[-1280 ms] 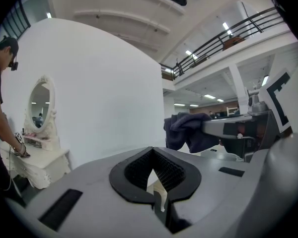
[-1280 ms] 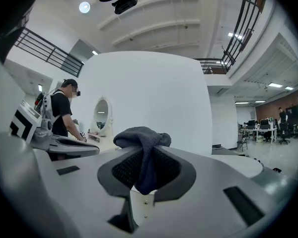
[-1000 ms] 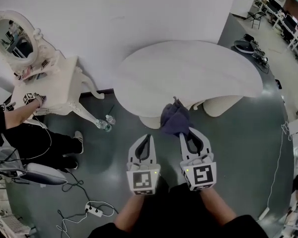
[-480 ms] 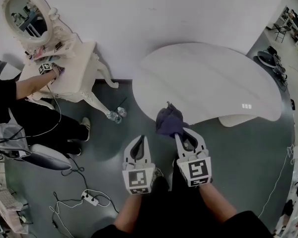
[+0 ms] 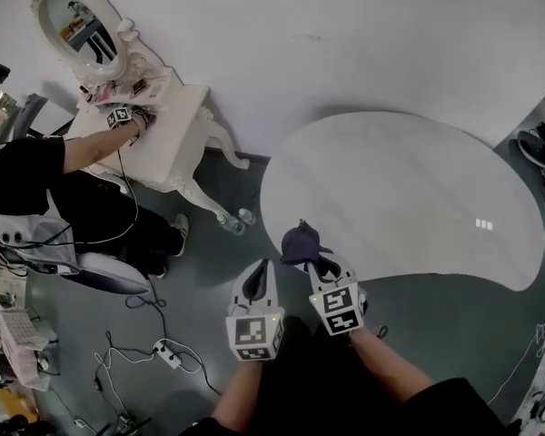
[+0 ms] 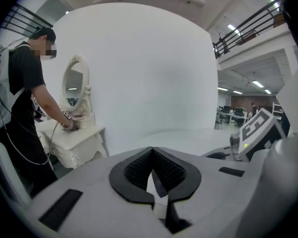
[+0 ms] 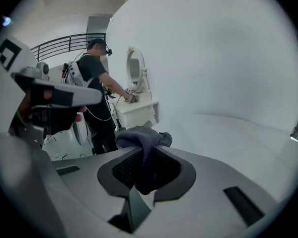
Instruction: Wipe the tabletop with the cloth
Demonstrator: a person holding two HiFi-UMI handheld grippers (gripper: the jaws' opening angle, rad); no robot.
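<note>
Right gripper (image 5: 328,264) was clamped on the bunched cloth (image 5: 300,242) by the desk (image 5: 409,198)'s near edge. Left gripper (image 5: 260,268) was closed and empty. Dragging friction could tug the cloth free.

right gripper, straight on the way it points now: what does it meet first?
Probably the white table: the right gripper, shut on the cloth, points at its near rim, cloth leading. Depth is unclear.

No text or number is readable; the left gripper (image 5: 260,267) and right gripper (image 5: 319,263) carry only square markers.
</note>
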